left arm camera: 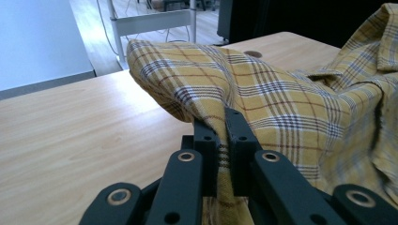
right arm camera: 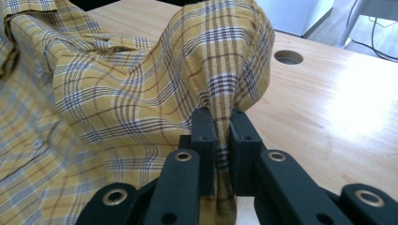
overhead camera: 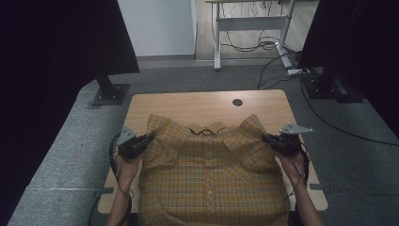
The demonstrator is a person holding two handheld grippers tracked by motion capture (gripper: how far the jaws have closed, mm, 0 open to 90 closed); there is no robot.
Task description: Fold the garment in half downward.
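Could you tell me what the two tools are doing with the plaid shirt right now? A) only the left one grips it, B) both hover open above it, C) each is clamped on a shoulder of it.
C: the left tool and the right tool each pinch a fold of the plaid shirt at its shoulders.

An office or lab workroom: grey carpet floor (overhead camera: 56,155), a wooden table (overhead camera: 197,101) with a cable hole (overhead camera: 237,102), a height-adjustable desk frame (overhead camera: 251,23) far off, loose cables (overhead camera: 249,44).
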